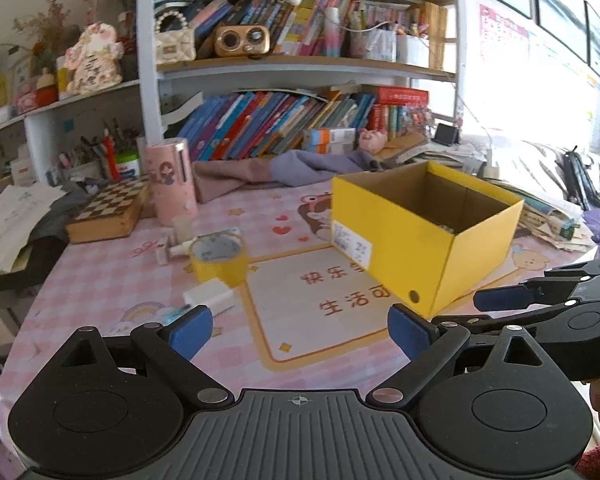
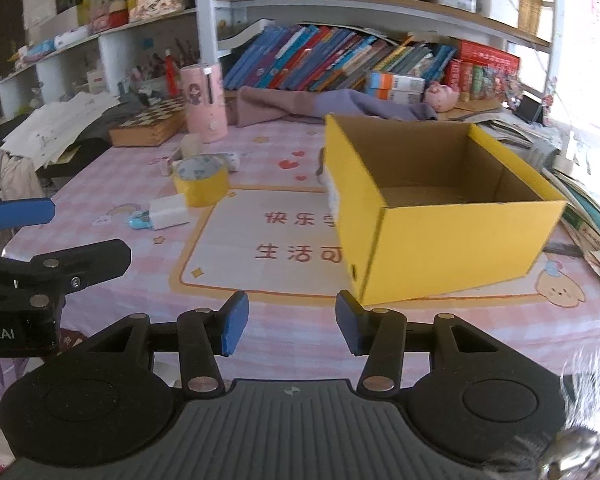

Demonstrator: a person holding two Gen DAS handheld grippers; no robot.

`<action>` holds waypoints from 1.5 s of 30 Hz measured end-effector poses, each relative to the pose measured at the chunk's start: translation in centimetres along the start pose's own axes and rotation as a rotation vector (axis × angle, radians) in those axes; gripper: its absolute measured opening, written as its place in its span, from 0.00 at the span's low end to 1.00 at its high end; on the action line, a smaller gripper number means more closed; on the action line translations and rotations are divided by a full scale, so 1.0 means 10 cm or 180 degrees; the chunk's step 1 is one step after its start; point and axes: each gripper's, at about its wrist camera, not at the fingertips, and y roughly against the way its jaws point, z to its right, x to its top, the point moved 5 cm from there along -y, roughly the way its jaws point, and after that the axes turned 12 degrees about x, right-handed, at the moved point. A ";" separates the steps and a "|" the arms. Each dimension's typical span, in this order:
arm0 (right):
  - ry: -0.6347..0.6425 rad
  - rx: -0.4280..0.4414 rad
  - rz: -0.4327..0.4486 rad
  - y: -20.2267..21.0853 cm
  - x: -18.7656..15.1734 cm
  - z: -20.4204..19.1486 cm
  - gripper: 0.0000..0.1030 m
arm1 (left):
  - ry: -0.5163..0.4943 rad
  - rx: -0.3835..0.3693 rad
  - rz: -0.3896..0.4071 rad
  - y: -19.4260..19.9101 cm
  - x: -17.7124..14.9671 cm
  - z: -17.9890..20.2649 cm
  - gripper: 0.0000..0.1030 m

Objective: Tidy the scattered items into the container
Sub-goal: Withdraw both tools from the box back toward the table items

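Hovering with both left gripper (image 1: 300, 330) and right gripper (image 2: 291, 322) spread, empty; white charger (image 1: 210, 296) sitting ahead-left, closest to left, yellow box (image 1: 428, 236) off right.

A: What is seen on the tabletop (image 1: 300, 216)?
B: A yellow box (image 1: 416, 236) is set right; a tape roll (image 1: 219, 258) lies left. The left claw (image 1: 300, 330) is held open, empty.

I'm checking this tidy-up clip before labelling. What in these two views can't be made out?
- Open yellow cardboard box: left wrist view, near wall hides most of its floor; one small item inside unreadable.
- Small white and blue items beside the yellow tape roll: both views, too small to identify.
- Printed label on the box: blurred.
- Desk's right side: overexposed by window glare.
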 end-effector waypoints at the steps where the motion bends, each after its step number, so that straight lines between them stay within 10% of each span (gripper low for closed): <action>1: 0.0026 0.0024 -0.0010 -0.02 0.01 -0.03 0.45 | 0.0012 0.0029 -0.0009 0.00 -0.01 -0.04 0.93; 45: 0.0524 0.0552 -0.0133 -0.55 0.25 -0.83 0.50 | 0.0356 0.0686 -0.0204 0.00 -0.21 -0.88 0.93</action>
